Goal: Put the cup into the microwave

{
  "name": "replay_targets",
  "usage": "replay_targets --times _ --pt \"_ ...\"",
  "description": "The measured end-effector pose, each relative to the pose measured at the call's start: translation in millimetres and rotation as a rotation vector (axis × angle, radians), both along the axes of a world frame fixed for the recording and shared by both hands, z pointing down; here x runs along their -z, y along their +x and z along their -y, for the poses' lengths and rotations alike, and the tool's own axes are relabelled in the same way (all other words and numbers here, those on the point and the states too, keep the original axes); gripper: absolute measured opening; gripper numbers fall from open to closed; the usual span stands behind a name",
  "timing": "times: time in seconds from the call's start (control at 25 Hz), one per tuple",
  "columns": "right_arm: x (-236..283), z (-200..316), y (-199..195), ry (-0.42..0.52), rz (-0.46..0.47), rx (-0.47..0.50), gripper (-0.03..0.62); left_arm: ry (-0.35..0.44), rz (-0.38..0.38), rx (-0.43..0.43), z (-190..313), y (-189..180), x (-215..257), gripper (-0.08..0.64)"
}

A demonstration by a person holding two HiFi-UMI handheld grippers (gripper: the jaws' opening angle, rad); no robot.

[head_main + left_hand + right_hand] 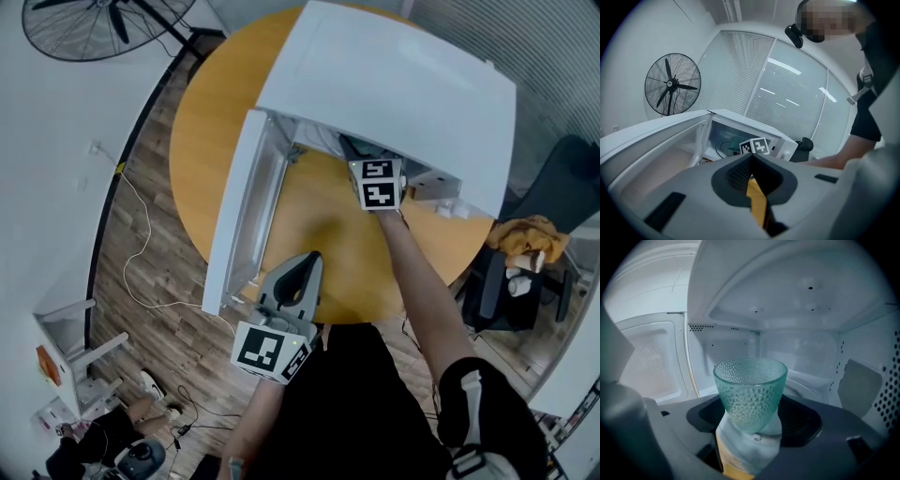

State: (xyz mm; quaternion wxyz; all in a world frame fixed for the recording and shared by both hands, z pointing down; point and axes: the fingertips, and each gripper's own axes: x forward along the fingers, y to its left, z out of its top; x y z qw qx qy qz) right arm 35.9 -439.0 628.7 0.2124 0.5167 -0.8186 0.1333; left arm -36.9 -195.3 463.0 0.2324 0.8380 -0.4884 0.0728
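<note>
The cup, a green dimpled glass, is clamped near its base by the right gripper and held upright just inside the microwave, whose door is swung wide open. The placing step is judged to be in hand; whether the base rests on the turntable cannot be told. The left gripper is held over the table, jaws closed on nothing. Next, the cup needs to be lowered onto the turntable and released without being tipped.
</note>
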Motion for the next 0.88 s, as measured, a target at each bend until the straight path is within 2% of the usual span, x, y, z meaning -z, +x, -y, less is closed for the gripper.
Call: replay_targets --times 0.56,0.88 --pt "0.4 21.5 7.4 0.081 0.003 -0.050 0.356 -0.002 0.016 -0.019 -15.9 4.8 0.0 -0.003" --pt "0.4 22.9 10.9 0.099 -0.026 -0.074 0.356 0.005 0.019 0.010 -23.0 -3.7 3.2 -0.003"
